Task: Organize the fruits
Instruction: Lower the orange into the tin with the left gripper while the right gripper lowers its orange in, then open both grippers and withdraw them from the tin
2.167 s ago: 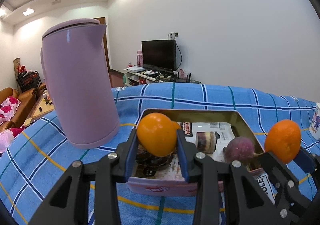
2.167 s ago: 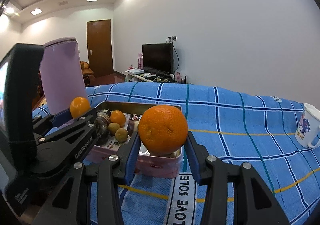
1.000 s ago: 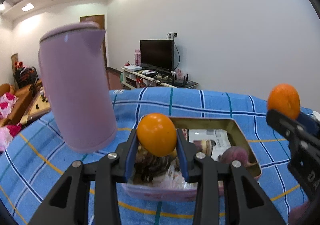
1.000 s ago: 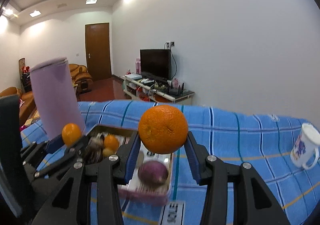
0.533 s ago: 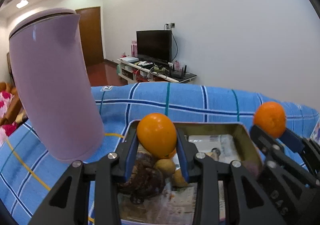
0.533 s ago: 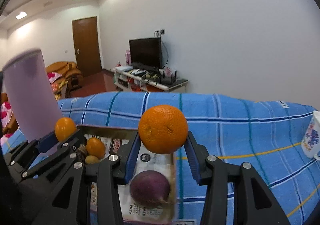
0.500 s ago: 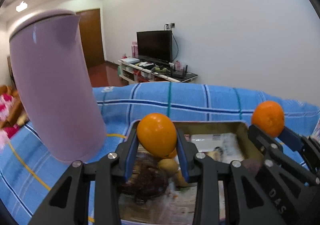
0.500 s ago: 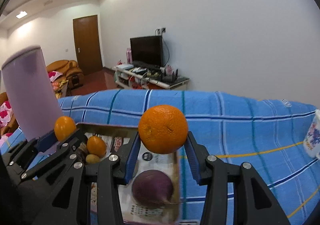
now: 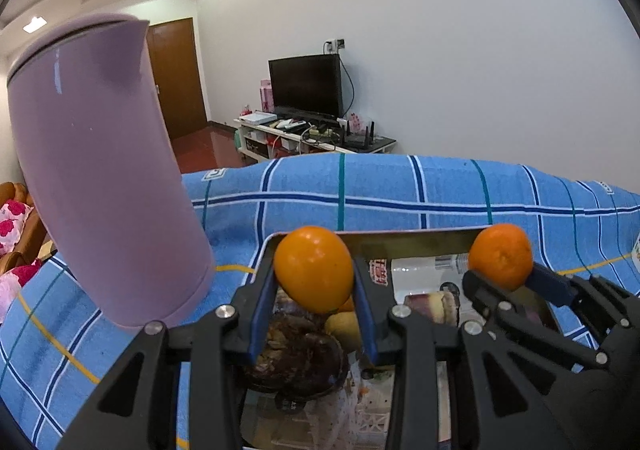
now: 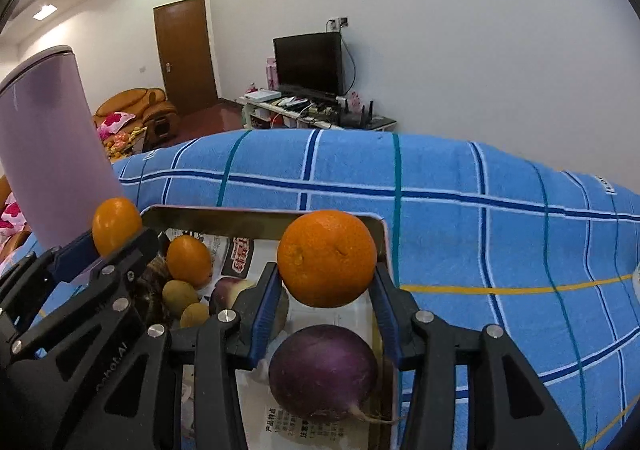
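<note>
My left gripper (image 9: pixel 314 292) is shut on a smooth orange (image 9: pixel 314 270), held above the left part of an open tin box (image 9: pixel 400 234) lined with printed paper. My right gripper (image 10: pixel 328 284) is shut on a bigger, dimpled orange (image 10: pixel 327 258) over the tin's right part (image 10: pixel 240 212). Right under it lies a purple round root vegetable (image 10: pixel 323 374). Further left in the tin are another orange (image 10: pixel 188 260), two small yellow-green fruits (image 10: pixel 180 296) and a dark brown lump (image 9: pixel 296 354). Each gripper shows at the side of the other's view.
A tall lilac kettle (image 9: pixel 100 169) stands on the blue checked cloth (image 10: pixel 460 217) just left of the tin, close to my left gripper. Bare cloth stretches behind and to the right of the tin. A TV stand and a door are far behind.
Both grippers have come forward and lower, and now hang over the tin, each still holding its orange. The right one came down more and now hangs above the purple vegetable.
</note>
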Available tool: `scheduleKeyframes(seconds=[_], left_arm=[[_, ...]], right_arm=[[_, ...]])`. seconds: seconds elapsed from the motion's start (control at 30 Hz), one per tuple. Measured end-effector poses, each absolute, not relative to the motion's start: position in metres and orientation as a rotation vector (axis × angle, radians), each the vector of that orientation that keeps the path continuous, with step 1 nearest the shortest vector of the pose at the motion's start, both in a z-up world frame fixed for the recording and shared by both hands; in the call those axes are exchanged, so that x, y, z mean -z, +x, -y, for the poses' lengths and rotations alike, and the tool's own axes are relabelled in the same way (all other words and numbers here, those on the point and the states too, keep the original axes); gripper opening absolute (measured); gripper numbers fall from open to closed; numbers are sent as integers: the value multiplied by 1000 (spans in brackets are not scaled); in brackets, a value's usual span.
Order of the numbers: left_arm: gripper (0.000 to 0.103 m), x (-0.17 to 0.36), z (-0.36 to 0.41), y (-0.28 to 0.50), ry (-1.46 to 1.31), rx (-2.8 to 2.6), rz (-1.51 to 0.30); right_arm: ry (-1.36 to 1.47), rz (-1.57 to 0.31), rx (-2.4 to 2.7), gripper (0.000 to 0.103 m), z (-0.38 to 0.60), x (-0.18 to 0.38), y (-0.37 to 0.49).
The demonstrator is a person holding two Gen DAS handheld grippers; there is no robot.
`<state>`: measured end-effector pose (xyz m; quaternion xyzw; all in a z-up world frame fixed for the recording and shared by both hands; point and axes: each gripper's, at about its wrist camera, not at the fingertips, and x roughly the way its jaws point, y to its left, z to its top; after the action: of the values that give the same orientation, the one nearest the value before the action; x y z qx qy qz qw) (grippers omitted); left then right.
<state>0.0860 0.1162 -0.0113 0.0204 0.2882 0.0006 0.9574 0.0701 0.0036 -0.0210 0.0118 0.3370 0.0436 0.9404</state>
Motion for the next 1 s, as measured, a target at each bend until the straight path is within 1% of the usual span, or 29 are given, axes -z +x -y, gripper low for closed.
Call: scheduleKeyframes(seconds=[0.2, 0.37, 0.43, 0.6, 0.77, 1.0], left_arm=[[38, 10, -117, 85, 48, -5, -572], [38, 5, -116, 79, 47, 14, -552], [38, 5, -111, 77, 59, 26, -547], [38, 5, -103, 74, 63, 52, -544], [39, 10, -97, 78, 65, 74, -574], [39, 10, -95, 80, 71, 75, -586]], right_arm=[[92, -693, -196, 49, 4, 22, 73], [263, -673, -324, 49, 23, 22, 70], [302, -627, -321, 50, 29, 17, 61], [303, -529, -246, 53, 34, 4, 41], [301, -525, -159, 53, 38, 6, 28], [209, -506, -15, 53, 42, 5, 13]])
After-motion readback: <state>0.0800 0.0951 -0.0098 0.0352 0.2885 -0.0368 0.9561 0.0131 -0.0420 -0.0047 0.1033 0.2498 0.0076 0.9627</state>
